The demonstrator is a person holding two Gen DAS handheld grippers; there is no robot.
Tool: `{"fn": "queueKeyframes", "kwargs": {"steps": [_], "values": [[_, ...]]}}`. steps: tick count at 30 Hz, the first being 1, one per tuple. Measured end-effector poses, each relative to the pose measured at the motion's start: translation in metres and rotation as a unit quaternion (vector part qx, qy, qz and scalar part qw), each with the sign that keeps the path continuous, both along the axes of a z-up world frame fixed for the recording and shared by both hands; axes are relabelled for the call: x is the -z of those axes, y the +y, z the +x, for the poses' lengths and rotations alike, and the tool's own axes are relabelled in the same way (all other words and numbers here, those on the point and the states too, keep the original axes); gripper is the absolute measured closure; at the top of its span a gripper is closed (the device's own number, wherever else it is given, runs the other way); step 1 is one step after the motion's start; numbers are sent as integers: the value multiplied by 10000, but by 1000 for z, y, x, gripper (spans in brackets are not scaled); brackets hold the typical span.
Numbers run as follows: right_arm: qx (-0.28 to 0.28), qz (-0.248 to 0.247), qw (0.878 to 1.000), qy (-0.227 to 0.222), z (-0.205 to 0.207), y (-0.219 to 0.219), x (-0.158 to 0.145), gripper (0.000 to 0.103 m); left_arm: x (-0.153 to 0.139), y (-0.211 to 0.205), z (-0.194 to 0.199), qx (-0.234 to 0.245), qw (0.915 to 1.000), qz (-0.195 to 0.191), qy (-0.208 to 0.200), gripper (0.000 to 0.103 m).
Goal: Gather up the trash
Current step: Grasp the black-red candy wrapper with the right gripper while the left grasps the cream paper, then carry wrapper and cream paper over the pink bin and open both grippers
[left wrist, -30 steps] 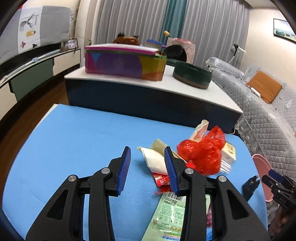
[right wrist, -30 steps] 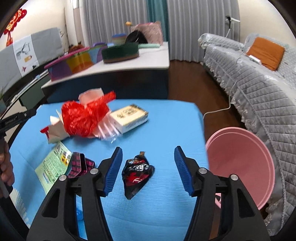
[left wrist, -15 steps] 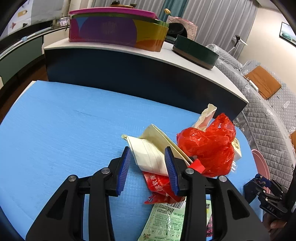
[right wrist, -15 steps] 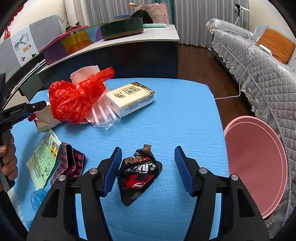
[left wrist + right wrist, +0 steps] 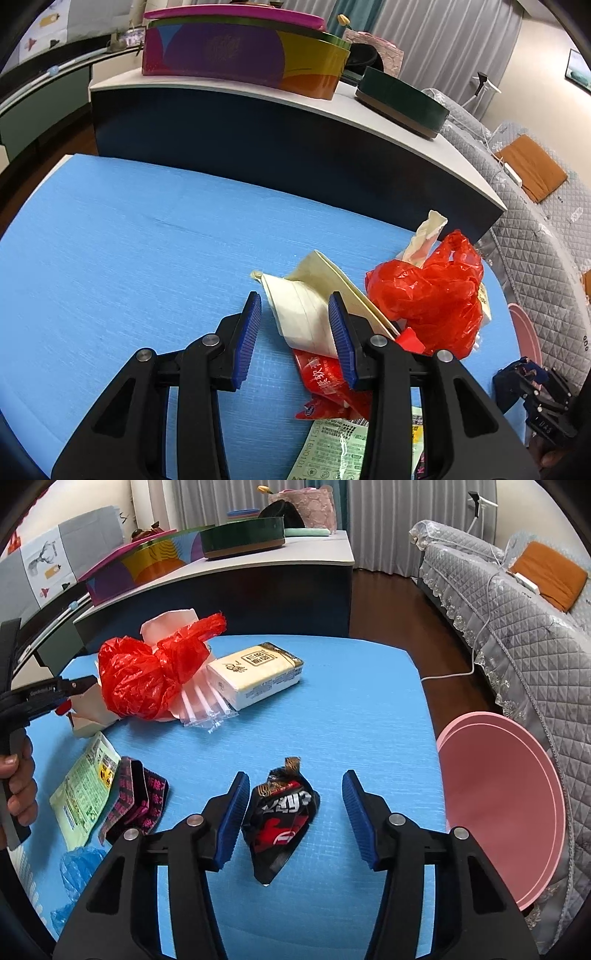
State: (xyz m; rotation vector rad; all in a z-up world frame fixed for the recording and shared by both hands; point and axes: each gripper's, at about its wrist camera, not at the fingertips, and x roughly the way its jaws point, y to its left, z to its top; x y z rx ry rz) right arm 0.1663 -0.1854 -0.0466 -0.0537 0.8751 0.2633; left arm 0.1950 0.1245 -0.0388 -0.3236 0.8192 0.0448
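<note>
While both grippers hang low over the blue table (image 5: pixel 122 240), the right gripper (image 5: pixel 293 812) straddles a black and red snack wrapper (image 5: pixel 282 823) that lies flat on the blue surface; its jaws have just been closing, yet a clear gap remains on the right side and the left pad sits just beside the wrapper's edge without pressing it. Off the table's right edge stands a pink bin (image 5: pixel 498 812). The left gripper (image 5: pixel 295 334) has its jaws parted around the folded end of a cream paper wrapper (image 5: pixel 301 310), neither pad squeezing it. That cream piece rests on top of a red packet (image 5: pixel 325 380), with a pale green printed sachet (image 5: pixel 343 450) lying nearer the camera. Just to the right of them sits a crumpled red plastic bag (image 5: pixel 428 295). In the right wrist view a cream tissue pack (image 5: pixel 255 674) lies beside the red bag, and a black and pink packet (image 5: pixel 136 801) lies next to the green sachet
</note>
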Motion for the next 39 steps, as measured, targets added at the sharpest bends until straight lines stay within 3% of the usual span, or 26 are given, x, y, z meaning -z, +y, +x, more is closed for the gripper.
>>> {"fn": "queueKeyframes", "kwargs": {"steps": [2,3,8,20,39], "values": [[18,-30,10000,4,-2,-2,0,51,-1,-3,-1,60,10000,46,-10,72],[27,-49,10000,-8,-3,-2,0,54,-1,-5,-2,99,9999,77,-19,85],[44,-99,9999,-30,-7,-5,-2,74,-13,-13,-7,244,9989,324,-228,96],[162,-146,9983,-539,-29,-9,-27,77,-45,-18,-35,294,9957,569,-676,103],[543,4,9911,-1214,-62,-25,-76,77,-91,-41,-83,464,9884,704,-1266,103]]}}
